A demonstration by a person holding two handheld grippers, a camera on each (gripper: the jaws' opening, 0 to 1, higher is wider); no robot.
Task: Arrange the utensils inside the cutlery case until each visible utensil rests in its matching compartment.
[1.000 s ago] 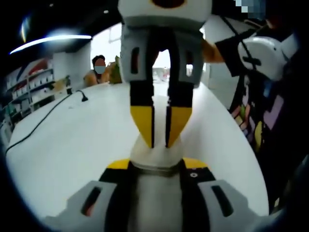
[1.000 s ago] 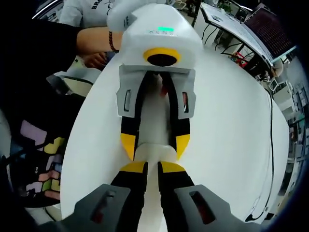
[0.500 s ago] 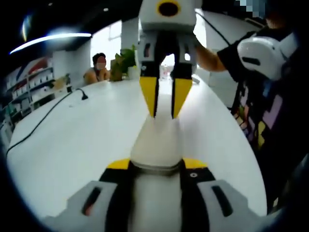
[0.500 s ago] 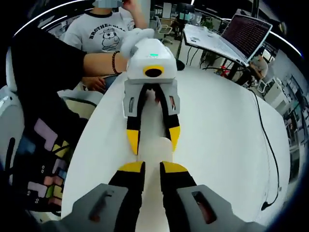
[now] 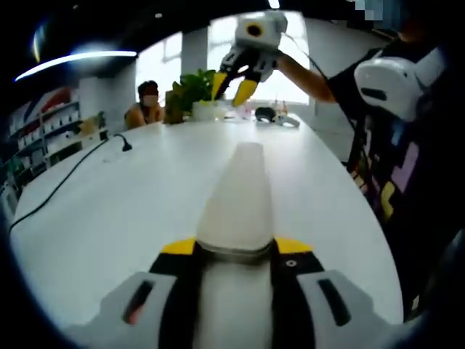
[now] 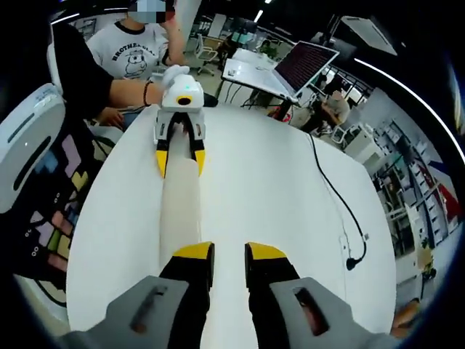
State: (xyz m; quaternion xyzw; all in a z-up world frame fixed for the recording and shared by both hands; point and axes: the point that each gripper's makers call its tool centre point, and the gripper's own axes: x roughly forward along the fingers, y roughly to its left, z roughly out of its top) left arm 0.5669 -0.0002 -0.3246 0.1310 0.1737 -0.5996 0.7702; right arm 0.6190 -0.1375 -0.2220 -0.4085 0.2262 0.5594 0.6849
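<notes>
1. Left tongs (image 5: 236, 251) are clamped on one end of a long cream case (image 5: 240, 193), which sits tight between the yellow tips.
2. Right tongs (image 6: 227, 254) have a thin gap between the tips and nothing sits in that gap. In the left gripper view these tongs (image 5: 234, 81) hang high in the air, spread apart, well away from the case.
3. From the left tongs, the case points straight ahead along the white counter (image 5: 109, 211). Its far end is free and narrow.
4. In the right gripper view the case (image 6: 180, 211) lies just left of the right tongs and runs away to the left tongs (image 6: 179, 160) at its far end.
5. So the left tongs are the near ones, already on the case. The right tongs need to come back to it, I think.
6. I cannot see any forks or spoons, or the inside of the case.
7. On the counter lies a black cable (image 6: 336, 207).
8. Around it is a big office with a laptop (image 6: 294, 69), a green plant (image 5: 190, 89) and people sitting nearby.
</notes>
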